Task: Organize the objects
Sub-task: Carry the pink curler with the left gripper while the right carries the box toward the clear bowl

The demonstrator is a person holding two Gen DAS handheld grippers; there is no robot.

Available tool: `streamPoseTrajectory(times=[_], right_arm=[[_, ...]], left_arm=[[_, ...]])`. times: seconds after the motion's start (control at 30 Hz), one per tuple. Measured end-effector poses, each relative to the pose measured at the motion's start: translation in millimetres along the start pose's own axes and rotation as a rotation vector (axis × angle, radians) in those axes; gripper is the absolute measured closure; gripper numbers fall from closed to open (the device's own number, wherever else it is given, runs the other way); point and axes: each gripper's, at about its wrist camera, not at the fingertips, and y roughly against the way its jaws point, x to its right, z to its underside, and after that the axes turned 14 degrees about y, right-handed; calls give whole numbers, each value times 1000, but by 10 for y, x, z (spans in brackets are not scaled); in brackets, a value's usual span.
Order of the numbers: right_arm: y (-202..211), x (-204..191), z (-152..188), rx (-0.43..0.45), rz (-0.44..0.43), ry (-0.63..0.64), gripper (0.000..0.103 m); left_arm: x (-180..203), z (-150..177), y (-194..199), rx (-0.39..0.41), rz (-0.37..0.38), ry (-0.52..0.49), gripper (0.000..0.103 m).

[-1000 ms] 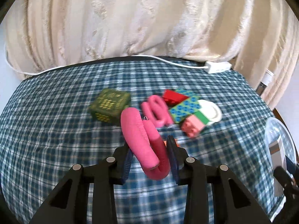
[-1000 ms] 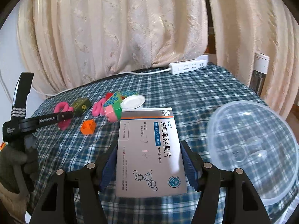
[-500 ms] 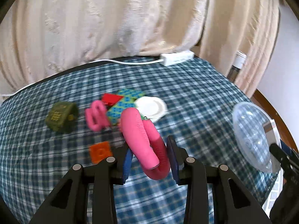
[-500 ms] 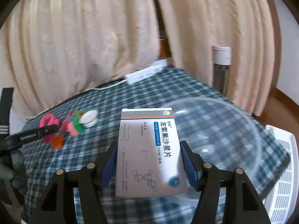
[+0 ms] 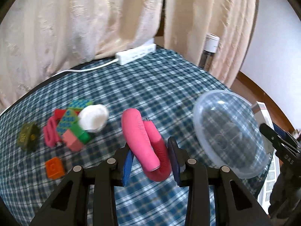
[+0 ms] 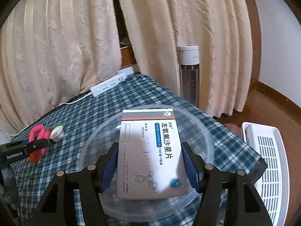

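- Left gripper (image 5: 150, 156): blue pads clamped on a pink U-shaped tube (image 5: 144, 143). Bend of the U sits low between the pads; both legs run up and away from the camera, long axis roughly along the fingers, leaning slightly left.
- Right gripper (image 6: 150, 166): pads pressed on both long edges of a white medicine box (image 6: 150, 154). Box faces up, long axis along the fingers, orange-striped end pointing away. It is over the clear plastic bowl (image 6: 205, 131); contact with the bowl floor can't be told.
- Left view only: the loose pile on the checked tablecloth (image 5: 160, 94), namely a white round lid (image 5: 93, 118), a pink block (image 5: 72, 141) touching a green block (image 5: 82, 134), a patterned teal box (image 5: 67, 119), a second pink loop (image 5: 50, 133), a dark green cube (image 5: 28, 136) and an orange cube (image 5: 54, 168). All are well left of the bowl (image 5: 229, 137).
- Right view only: printed face of the box, a white slatted basket (image 6: 267, 162) off the table's right edge, and a tall bottle with white cap (image 6: 189, 73) by the curtain.
- Both views: power strip (image 5: 136, 54) at the table's far edge.
- Right view shows the left gripper (image 6: 33, 146) at far left, pink tube in it.
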Motion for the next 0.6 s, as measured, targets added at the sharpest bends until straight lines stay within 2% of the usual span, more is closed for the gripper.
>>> streamPoseTrajectory(times=[0.6], right_arm=[[-219,276,-43,-16,0,-5,36]], left_arm=[[806,-41,-407,-94,121,-145,66]])
